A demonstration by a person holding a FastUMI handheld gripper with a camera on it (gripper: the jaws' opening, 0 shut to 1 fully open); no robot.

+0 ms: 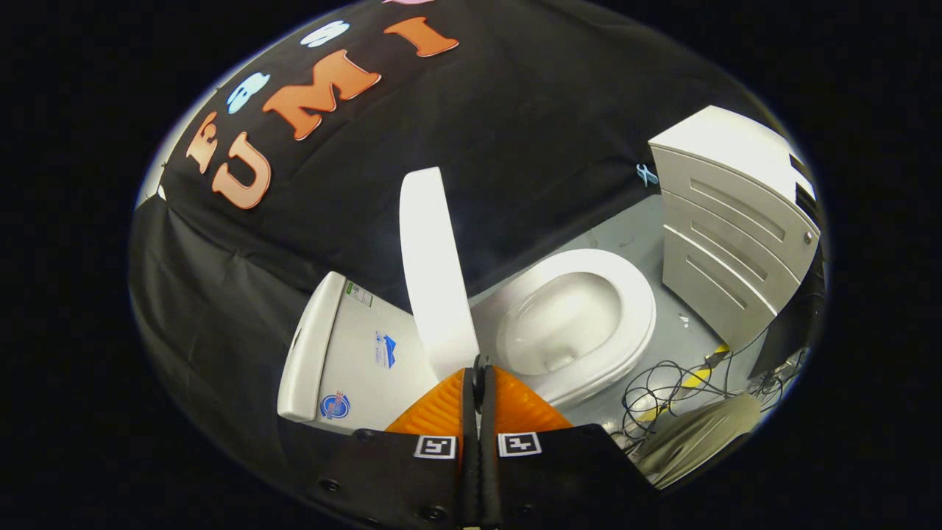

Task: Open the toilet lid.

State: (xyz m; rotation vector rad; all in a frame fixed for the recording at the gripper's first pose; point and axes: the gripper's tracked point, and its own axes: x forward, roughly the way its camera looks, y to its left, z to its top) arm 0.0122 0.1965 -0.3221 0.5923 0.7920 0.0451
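1. Gripper view: the tongs have their two orange fingers pressed together with no gap between them, and nothing is gripped.
2. The tips sit right at the lower edge of the toilet lid; whether they touch it cannot be told.
3. The lid stands raised, close to upright, just ahead of the tongs, leaning toward the tank on their left.
4. The seat and the open bowl lie ahead and to the right of the tips.
5. Farther right, beyond the bowl, a white drawer cabinet stands on the grey floor.
6. Near the tongs on the right, tangled black cables lie on the floor.
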